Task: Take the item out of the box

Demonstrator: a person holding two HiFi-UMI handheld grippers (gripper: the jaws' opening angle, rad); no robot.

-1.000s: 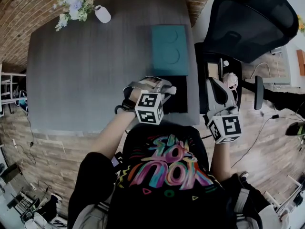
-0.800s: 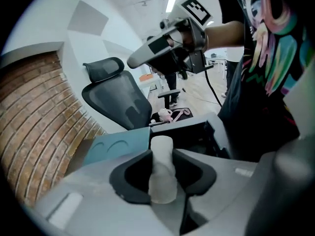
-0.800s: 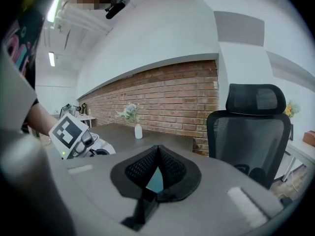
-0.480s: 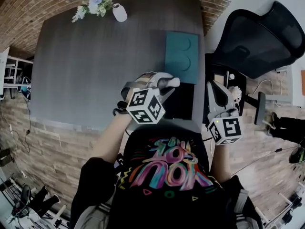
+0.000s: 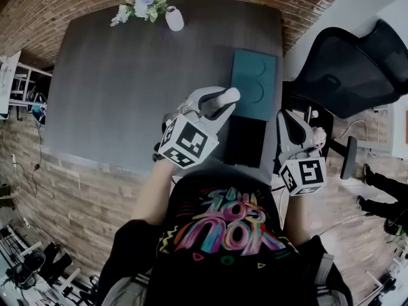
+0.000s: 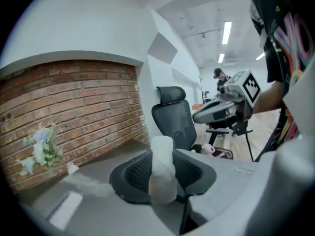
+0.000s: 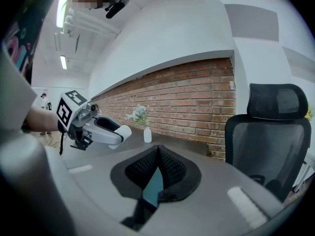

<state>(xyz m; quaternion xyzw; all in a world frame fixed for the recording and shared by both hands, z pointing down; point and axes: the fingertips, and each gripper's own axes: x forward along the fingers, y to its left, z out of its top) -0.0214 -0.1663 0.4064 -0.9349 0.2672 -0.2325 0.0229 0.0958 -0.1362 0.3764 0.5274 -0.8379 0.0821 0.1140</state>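
**Brick-walled office, grey counter: white item held above the box**

Brick wall (image 7: 197, 102) runs behind a dark grey counter (image 5: 127, 94). At the counter's 12 o'clock edge in the head view stands a small white vase (image 5: 173, 19) of pale flowers. A black mesh office chair (image 5: 347, 62) stands off the counter's 3 o'clock side.

(a) The dark box (image 5: 245, 142) lies at the near edge of the counter, toward its 3 o'clock corner. At the box's 12 o'clock, touching or just beside it, lies a flat teal panel (image 5: 254, 85) with two round hollows.

(b) The left tongs (image 5: 220, 101), marker cube (image 5: 188, 142) toward the camera, are clamped on the white item (image 6: 162, 168). This is a pale, rounded, upright cylinder, pinched between both pads. It is held in the air, at about 11 o'clock of the box, and is seen against the panel's left edge.

(c) The right tongs (image 5: 285, 115) hang at the box's 3 o'clock, near the counter's edge. Their tips are pressed together and grip nothing. A sliver of the teal panel shows through the slit behind the tips.
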